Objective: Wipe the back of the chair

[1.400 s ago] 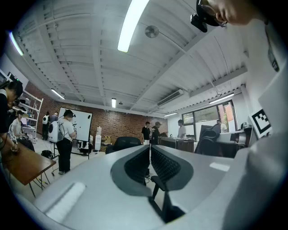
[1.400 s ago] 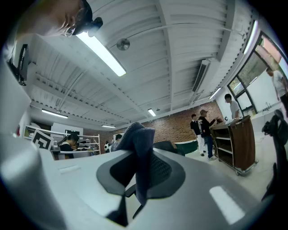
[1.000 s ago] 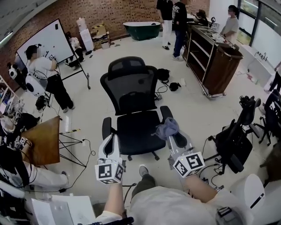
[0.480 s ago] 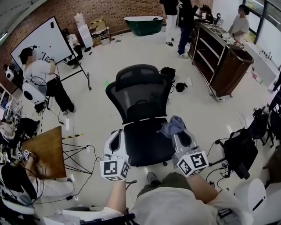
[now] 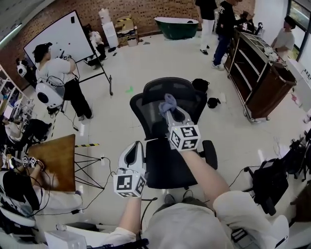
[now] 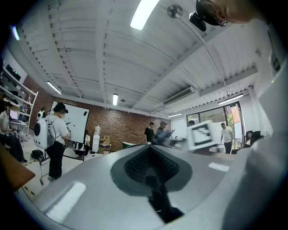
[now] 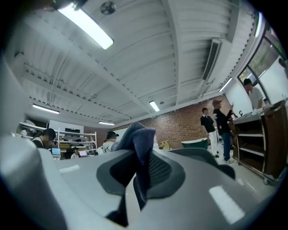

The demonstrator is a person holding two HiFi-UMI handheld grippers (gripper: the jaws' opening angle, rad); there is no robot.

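One cloth (image 7: 137, 134) in right gripper (image 5: 168, 108) (head view: over chair back (image 5: 143, 109)).

Cloth (image 5: 168, 101) at chair (image 5: 167, 165) back, table (image 5: 56, 160) left, cart (image 5: 262, 82) right

We see an evenly bright room, lit from above by fluorescent tubes (image 7: 87, 27) and by daylight through the windows (image 6: 211, 114). The tube (image 6: 145, 12) in the left gripper view burns out to plain white. In the head view the pale floor (image 5: 121, 112) carries only soft, faint shadows. Both gripper views bend hard and go black at the corners. The left gripper (image 6: 150, 152) and the blue cloth (image 7: 137, 148) sit too near the lens to be sharp, and a marker cube (image 6: 200, 134) is smeared by motion blur.
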